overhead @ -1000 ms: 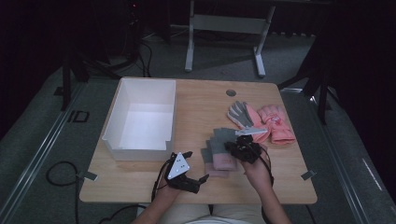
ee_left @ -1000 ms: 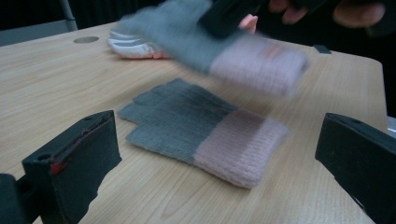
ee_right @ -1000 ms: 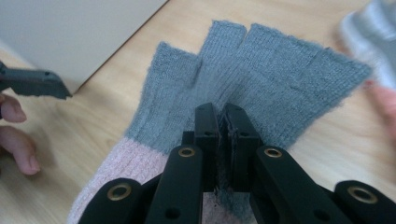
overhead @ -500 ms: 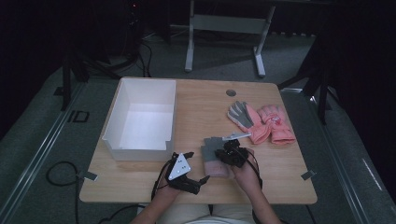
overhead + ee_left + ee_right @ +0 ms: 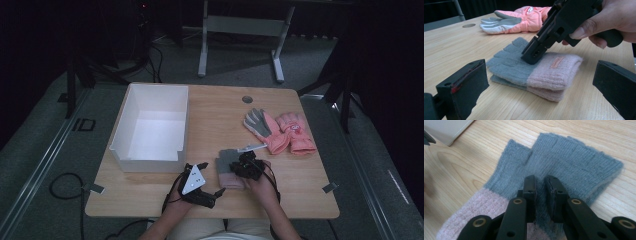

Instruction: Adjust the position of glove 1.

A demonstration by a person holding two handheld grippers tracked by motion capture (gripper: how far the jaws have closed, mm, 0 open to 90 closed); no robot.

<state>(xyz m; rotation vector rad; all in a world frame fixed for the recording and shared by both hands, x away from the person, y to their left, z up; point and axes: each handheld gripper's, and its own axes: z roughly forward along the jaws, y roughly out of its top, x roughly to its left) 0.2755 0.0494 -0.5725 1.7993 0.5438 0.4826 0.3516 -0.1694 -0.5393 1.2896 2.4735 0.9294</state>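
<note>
1 overhead, 2 close gripper cameras share the knit gloves [image 5: 534,72].

My right gripper [image 5: 243,161] now sits on the knit gloves [image 5: 227,170], jaws pinching the grey fabric, having come in from beside the pink ski gloves [image 5: 280,130].

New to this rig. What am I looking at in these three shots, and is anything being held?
No robot here: a person holds a two-jaw gripper in each hand at a wooden table. The high view looks down from above the person's side; the other two come from cameras riding on each gripper, looking along its black jaws.

On the table: a white bin, a pair of pink ski gloves, and a stacked grey-and-pink knit pair.

The right gripper has its jaws nearly shut, pinching a fold of the top knit glove. The left gripper is open beside that pair and holds nothing.
</note>
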